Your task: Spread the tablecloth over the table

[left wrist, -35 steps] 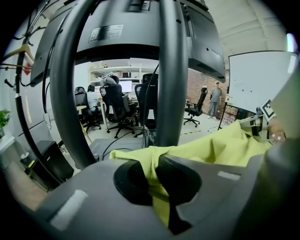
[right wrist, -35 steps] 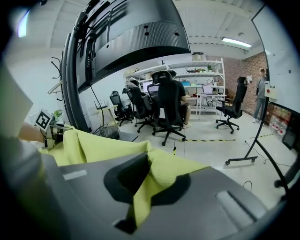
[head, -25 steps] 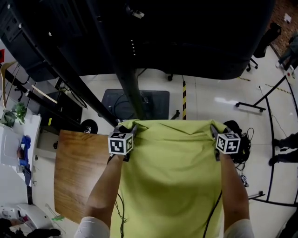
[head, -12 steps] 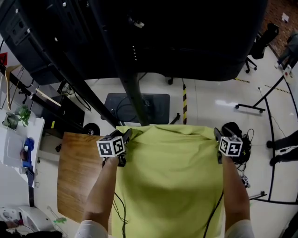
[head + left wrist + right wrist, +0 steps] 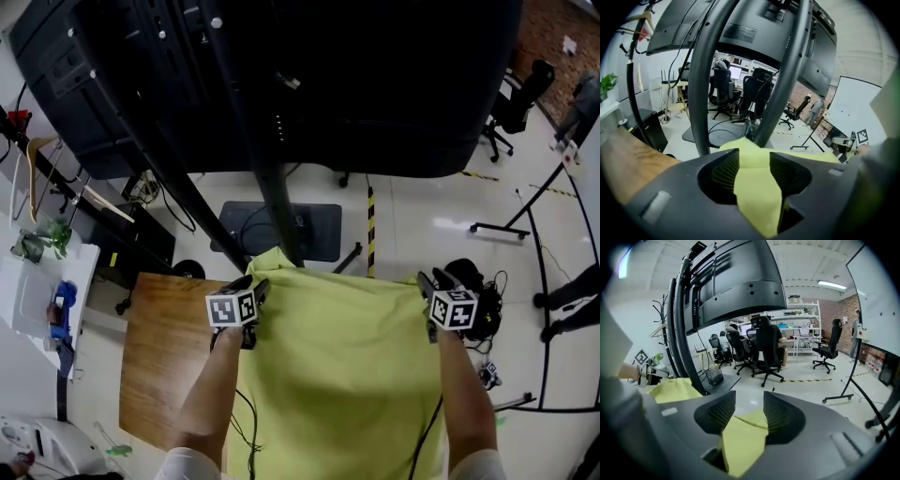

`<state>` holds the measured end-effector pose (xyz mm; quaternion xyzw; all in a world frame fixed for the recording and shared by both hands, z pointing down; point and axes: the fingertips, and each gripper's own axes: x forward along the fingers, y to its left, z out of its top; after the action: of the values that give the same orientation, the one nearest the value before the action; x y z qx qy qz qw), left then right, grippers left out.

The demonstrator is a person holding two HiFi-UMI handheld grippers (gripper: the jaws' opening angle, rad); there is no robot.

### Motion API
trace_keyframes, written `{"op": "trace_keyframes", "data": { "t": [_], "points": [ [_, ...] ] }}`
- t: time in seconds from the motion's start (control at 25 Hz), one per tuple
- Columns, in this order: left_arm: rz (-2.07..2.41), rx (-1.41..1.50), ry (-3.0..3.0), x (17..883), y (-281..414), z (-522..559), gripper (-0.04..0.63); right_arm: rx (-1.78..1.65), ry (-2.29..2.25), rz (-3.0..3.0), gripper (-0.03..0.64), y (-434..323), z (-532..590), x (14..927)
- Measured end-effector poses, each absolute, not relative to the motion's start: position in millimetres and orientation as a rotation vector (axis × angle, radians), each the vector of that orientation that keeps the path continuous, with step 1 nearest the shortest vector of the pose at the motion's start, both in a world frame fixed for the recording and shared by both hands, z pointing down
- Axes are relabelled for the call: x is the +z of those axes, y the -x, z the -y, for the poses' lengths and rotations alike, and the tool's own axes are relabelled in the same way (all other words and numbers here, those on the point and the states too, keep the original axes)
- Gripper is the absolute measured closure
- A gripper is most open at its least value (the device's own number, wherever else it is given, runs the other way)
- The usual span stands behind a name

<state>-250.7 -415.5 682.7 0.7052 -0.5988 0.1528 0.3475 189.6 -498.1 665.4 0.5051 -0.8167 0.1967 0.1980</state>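
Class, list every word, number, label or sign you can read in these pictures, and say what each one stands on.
No words or numbers can be read.
Label on the back of the black monitor: too blurred to read.
Square markers on the left cube and the right cube: black-and-white patterns, no letters.
Yellow-and-black striped tape on the floor: a warning marking, no text.

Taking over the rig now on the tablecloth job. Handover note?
Grippers: the left gripper has just opened its fingers, and the far edge of the tablecloth lies loose between them. The right gripper is the same: just opened, cloth between its fingers, not pinched.
Done: cloth is draped over the table and released.
Left: bare wood shows along the head view's left. Probably regrip, shift the cloth over it, then smooth the rumpled far edge.
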Motion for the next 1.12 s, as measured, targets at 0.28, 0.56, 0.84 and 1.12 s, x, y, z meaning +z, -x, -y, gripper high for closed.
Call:
{"op": "trace_keyframes", "data": {
  "t": [0.28, 0.56, 0.84, 1.12],
  "points": [
    [1.625, 0.325, -1.916, 641.4, 242.1, 393.8, 0.387, 0.543, -1.407, 2.369, 0.435, -178.6, 461.5, 640.5],
    [1.755, 0.349, -2.079, 579.4, 221.9, 349.6, 0.521, 0.358, -1.436, 2.462, 0.608, -173.7, 401.5, 577.9],
    [1.849, 0.312, -2.169, 502.4, 212.1, 277.1, 0.592, 0.160, -1.495, 2.467, 0.611, -171.3, 314.1, 504.7],
    [1.868, 0.180, -2.205, 424.4, 213.9, 206.2, 0.592, 0.146, -1.575, 2.525, 0.611, -171.3, 249.2, 432.7]
  ]
}}
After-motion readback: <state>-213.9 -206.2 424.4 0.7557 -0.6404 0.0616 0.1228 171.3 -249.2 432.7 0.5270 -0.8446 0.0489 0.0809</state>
